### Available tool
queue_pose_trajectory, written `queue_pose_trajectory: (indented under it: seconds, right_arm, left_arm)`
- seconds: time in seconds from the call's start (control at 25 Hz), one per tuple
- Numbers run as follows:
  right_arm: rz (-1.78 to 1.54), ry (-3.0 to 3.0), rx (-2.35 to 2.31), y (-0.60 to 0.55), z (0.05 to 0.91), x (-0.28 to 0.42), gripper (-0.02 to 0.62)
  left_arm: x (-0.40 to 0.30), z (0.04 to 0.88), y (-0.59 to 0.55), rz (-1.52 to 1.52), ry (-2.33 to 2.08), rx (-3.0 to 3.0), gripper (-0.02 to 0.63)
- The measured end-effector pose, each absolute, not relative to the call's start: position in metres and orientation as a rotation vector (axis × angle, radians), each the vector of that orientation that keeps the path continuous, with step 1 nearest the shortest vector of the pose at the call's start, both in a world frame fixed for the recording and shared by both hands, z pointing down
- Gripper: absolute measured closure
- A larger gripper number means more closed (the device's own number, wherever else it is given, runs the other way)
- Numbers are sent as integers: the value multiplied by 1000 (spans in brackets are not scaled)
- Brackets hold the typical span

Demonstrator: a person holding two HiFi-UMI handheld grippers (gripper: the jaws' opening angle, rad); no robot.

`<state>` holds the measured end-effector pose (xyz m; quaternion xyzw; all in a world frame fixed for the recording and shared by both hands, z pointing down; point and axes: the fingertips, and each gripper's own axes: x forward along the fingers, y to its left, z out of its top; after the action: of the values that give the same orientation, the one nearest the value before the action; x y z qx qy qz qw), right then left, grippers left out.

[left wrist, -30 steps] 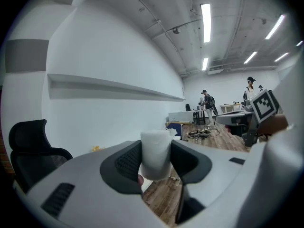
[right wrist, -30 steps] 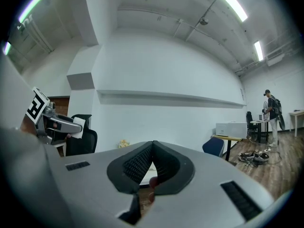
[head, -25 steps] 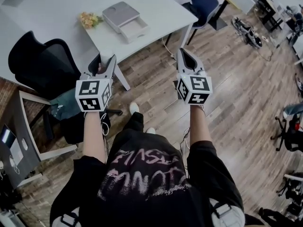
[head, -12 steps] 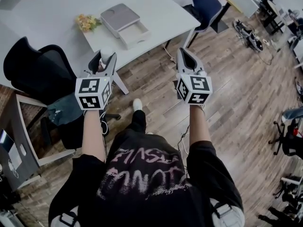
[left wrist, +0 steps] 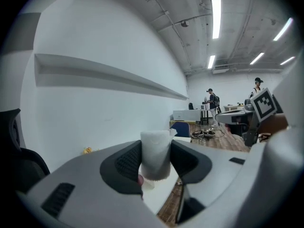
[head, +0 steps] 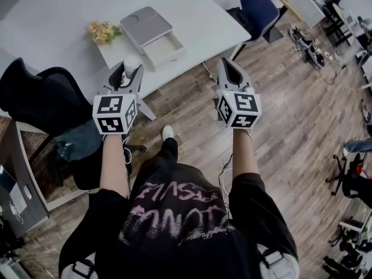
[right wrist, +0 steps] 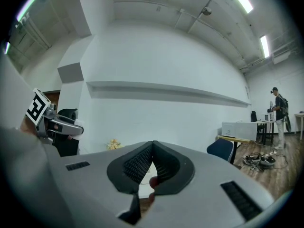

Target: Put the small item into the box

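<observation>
White, foam-like item point(left wrist: 156, 151) was clamped upright between the ribbed pads of the left gripper point(head: 129, 71), with its top standing above them. The grip appeared centred and square. The right gripper point(right wrist: 152, 148) had its jaws together at the tips and nothing between them.

Both grippers were held level and side by side. They were above the wood floor point(head: 290, 115) at the near edge of the white table point(head: 64, 16). The grey box point(head: 145, 23) sat on that table, ahead of the left gripper and slightly to its right. Its open tray point(head: 164, 42) faced the person. Yellow flowers point(head: 103, 32) lay just beside the box on its left. A black chair point(head: 40, 97) stood near the left arm.

Assessment: the carry was under way and the item was not yet over the box.

Recommendations for the placing step:
- Bring the left gripper forward and a little right until the item is squarely over the open tray, not the closed lid.
- Lower it until the base of the item is inside the tray walls before parting the jaws, since a light piece may bounce or roll if dropped from height.
- Part the jaws slowly, as soft material may cling to one pad.
- Approach from the right side of the flowers.
- Hold the right gripper ready to steady the box, which looked light enough to slide.
</observation>
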<state>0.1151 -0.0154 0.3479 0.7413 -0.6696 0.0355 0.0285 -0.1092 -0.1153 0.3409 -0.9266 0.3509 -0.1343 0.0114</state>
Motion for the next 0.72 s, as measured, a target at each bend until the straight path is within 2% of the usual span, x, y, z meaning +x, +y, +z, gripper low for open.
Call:
queue_pose_trajectory:
  seconds: [0.72]
  right_arm:
    - [176, -2027, 2285, -157, 364, 157, 586]
  left_arm:
    - [-71, 361, -262, -494, 1102, -2926, 423]
